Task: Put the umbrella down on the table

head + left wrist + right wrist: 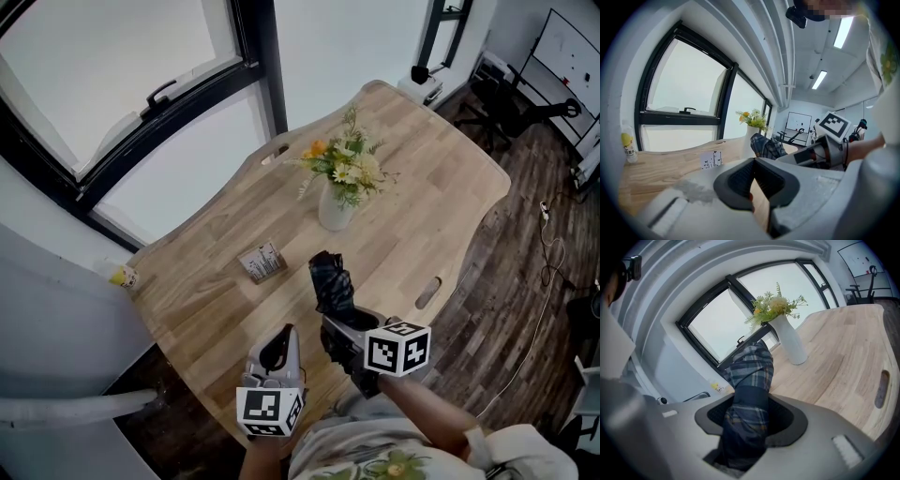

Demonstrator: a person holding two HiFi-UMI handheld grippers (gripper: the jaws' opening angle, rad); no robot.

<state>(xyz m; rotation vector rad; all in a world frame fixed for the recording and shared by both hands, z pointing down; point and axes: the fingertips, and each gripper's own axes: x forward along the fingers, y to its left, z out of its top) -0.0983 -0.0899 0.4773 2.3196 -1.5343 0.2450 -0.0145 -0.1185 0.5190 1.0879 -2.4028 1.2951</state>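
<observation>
Pale wood fills most of what we see: a curvy table pushed up against a big dark-framed window, with a white vase of flowers standing toward its middle and a small printed card lying nearer to us; dark plank flooring runs off to the right.

By our reading the task is underway but not finished; the umbrella, folded and wrapped in its blue plaid cover, is in the air over the near part of the table, between us and the vase, and we cannot see any part of it resting on the wood; its free end juts up and away past the jaws, with the window behind it in the right gripper view. What is left, as we judge it, is to bring it down onto bare wood short of the vase and the card, then let go; there is plenty of free surface for that.

As for the right gripper, its jaws stand fairly wide and are closed round the umbrella's body, the pads pressing on the cloth on either side; the bundle fills the gap between them. We find the left gripper just beside it, on our left, low over the near edge; its jaws are drawn together at the tips with nothing between them, only a wedge of table showing through; it touches neither the umbrella nor anything else that we can make out.
</observation>
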